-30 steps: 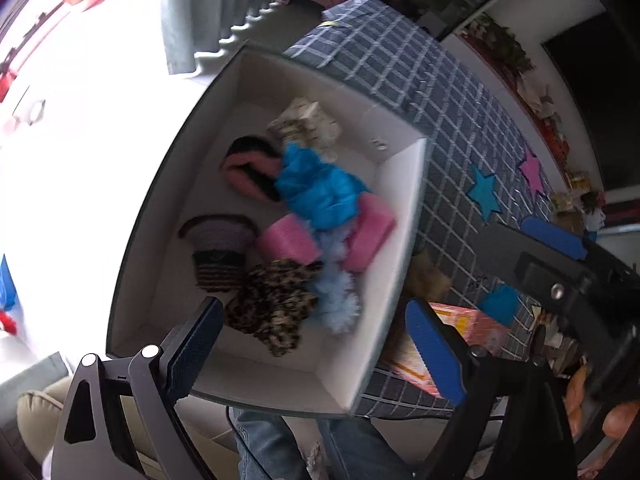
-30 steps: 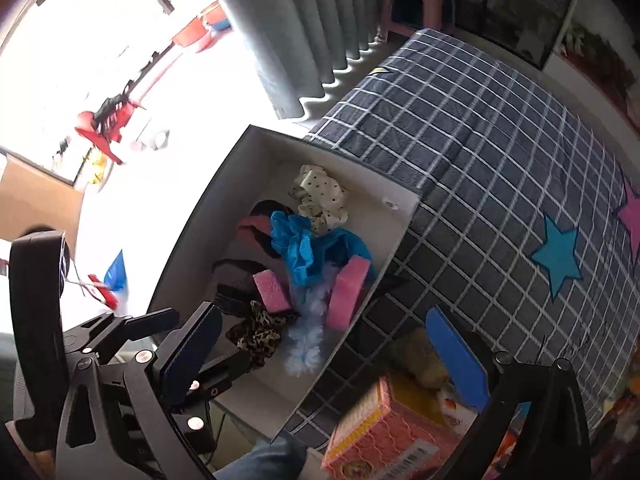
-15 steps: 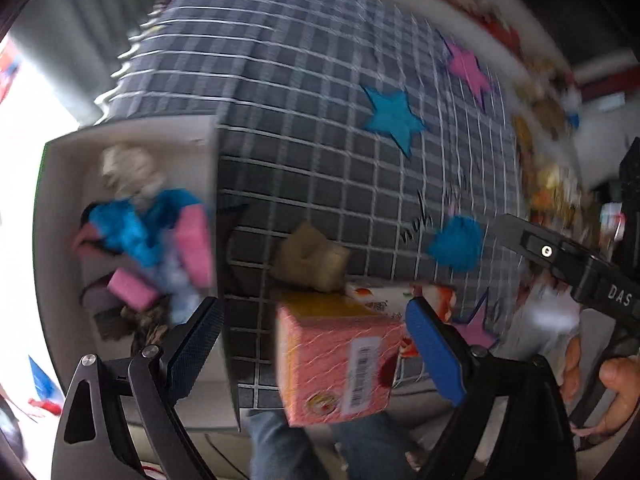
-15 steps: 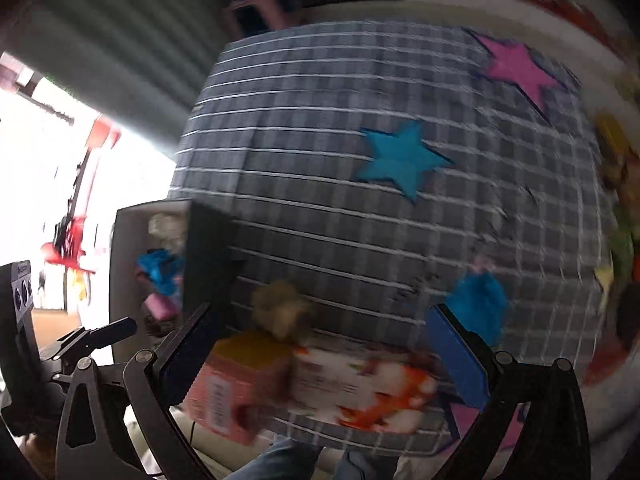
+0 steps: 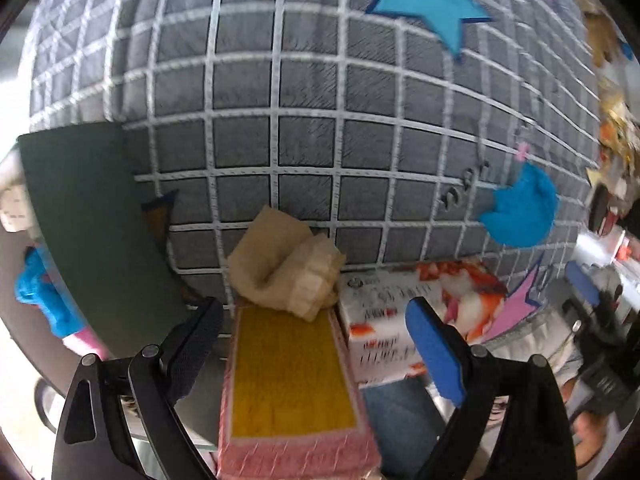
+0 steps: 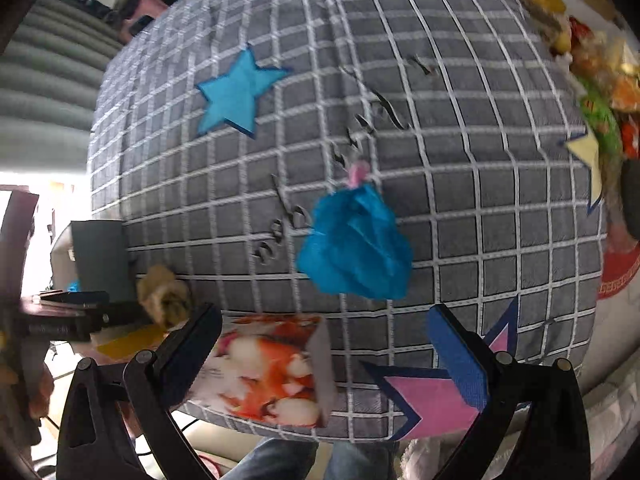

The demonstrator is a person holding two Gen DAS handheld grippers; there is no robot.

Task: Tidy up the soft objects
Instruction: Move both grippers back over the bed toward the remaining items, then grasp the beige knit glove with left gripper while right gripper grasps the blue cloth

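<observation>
Over the checked cloth, both grippers hang spread and empty.

We judge the step in hand to be picking up the loose soft pieces for the box at the left edge. Our left gripper has its jaws wide apart above the pink carton, with the beige cloth just beyond its tips. Our right gripper is likewise spread, with the blue cloth just ahead of it. To do it well we should drop each gripper squarely over the bulk of its cloth, close on a thick fold rather than a stray edge, and lift clear of the cartons before carrying left. Count outside the box: one beige cloth, one blue cloth, two cartons, the pink one and a white one. Inside the box we make out only blue and pink scraps; the rest is hidden.
</observation>
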